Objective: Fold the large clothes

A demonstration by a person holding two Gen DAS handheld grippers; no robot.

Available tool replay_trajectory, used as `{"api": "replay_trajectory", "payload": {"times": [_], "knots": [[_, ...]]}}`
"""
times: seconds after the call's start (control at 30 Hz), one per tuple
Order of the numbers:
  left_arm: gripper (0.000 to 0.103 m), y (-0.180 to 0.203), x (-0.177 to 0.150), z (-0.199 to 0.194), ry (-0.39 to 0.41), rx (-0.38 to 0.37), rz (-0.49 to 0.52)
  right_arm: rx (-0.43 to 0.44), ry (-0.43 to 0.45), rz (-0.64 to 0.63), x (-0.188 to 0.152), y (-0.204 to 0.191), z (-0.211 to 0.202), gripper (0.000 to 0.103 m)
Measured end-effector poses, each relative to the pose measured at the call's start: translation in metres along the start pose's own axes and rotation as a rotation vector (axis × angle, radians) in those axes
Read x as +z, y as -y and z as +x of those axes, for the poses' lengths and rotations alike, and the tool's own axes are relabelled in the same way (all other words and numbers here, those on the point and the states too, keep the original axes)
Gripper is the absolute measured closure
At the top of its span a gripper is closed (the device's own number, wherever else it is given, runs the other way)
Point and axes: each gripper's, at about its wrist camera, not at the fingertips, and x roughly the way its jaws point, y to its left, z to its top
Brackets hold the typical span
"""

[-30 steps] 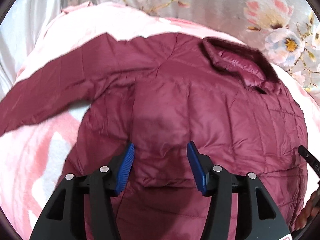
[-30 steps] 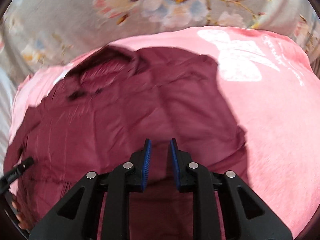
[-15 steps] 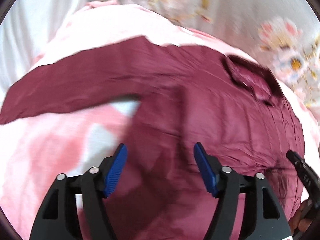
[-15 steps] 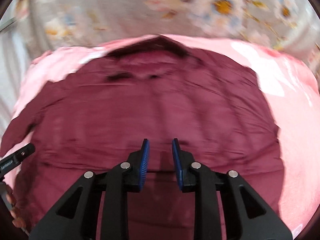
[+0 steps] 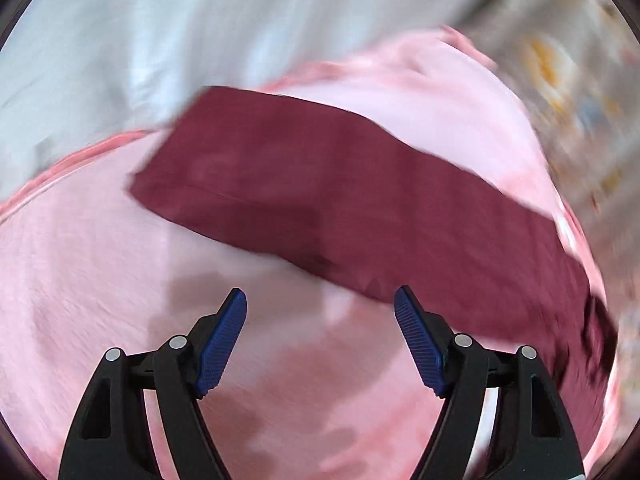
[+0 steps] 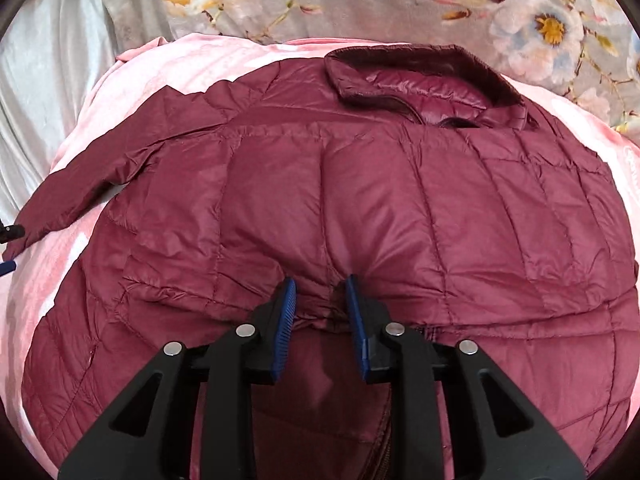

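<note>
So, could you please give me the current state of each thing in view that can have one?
Jacket: spread flat on the pink blanket, front up, body puffy.
Collar: lying open at the far edge.
Sleeve: stretched out straight to the side, unfolded.
Left tool: open wide, over the blanket beside the sleeve, holding nothing.
Right tool: nearly closed, pinching jacket fabric near the hem.

left wrist: low, close over sleeve (image 5: 360, 200) (blurred) | right wrist: near, above jacket (image 6: 360, 208) | shared: sleeve
</note>
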Motion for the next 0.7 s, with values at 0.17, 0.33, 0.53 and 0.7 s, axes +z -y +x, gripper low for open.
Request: {"api": "replay_trajectory", "payload": {"times": [0.17,0.33,0.53,0.7], "knots": [[0.030,-0.039,0.025,0.014,-0.008,-0.013,-0.143,0.010,0.021,0.017,-0.001,0.002,-0.014,0.076],[0.083,-0.023,0.032,0.013,0.016,0.037,-0.107,0.001,0.042,0.019,-0.016,0.007,-0.045,0.068],[0.103,0.043,0.033,-0.042,0.146,-0.029,0.075,-0.042,0.089,0.033,-0.045,0.033,-0.092,0.055],[0.103,0.149,0.000,-0.107,0.214,-0.181,0.313,-0.069,0.102,0.081,-0.064,0.062,-0.115,0.054]]}}
